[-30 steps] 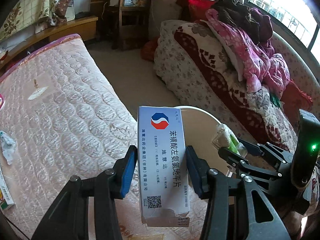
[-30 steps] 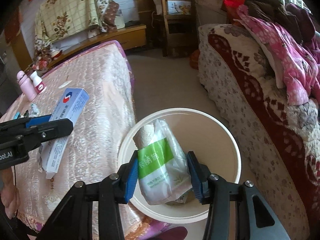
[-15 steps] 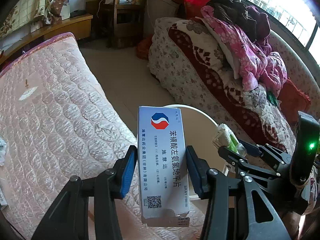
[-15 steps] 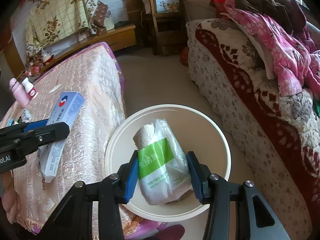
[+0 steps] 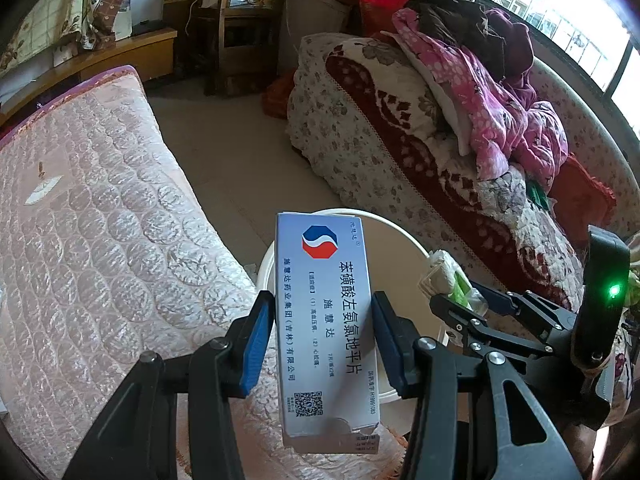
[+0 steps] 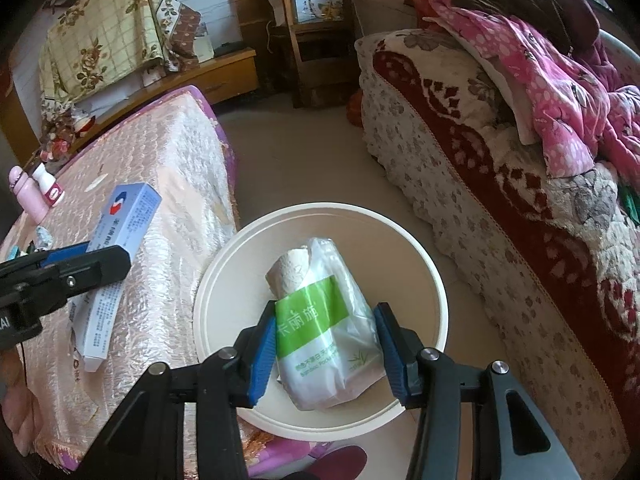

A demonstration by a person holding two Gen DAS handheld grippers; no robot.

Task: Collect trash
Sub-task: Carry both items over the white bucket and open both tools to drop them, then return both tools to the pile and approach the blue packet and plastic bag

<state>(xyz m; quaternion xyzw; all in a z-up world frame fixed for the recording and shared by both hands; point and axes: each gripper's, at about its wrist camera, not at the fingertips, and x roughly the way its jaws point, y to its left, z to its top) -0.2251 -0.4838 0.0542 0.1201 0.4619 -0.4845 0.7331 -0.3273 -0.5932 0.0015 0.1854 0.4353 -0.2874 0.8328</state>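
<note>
My left gripper (image 5: 323,344) is shut on a blue-white medicine box (image 5: 326,320), held upright over the edge of the pink quilted table (image 5: 100,240), with the white round bin (image 5: 404,236) just behind it. My right gripper (image 6: 326,344) is shut on a green-and-white tissue pack (image 6: 324,320) and hangs above the open bin (image 6: 436,276). In the right wrist view the medicine box (image 6: 120,232) and the left gripper (image 6: 80,260) show at the left, over the table. The left wrist view catches the right gripper (image 5: 472,304) with the tissue pack (image 5: 444,272) at the right.
A pink bottle (image 6: 24,196) and a small white bottle (image 6: 48,184) stand at the table's far left. A floral-covered sofa (image 6: 480,184) piled with pink clothes (image 6: 560,92) runs along the right. A wooden chair (image 6: 312,20) stands at the back. Bare floor (image 6: 300,160) lies between table and sofa.
Both grippers have drifted a little to the right, toward the bin, each still holding its item. The bin now sits more squarely under the tissue pack.
</note>
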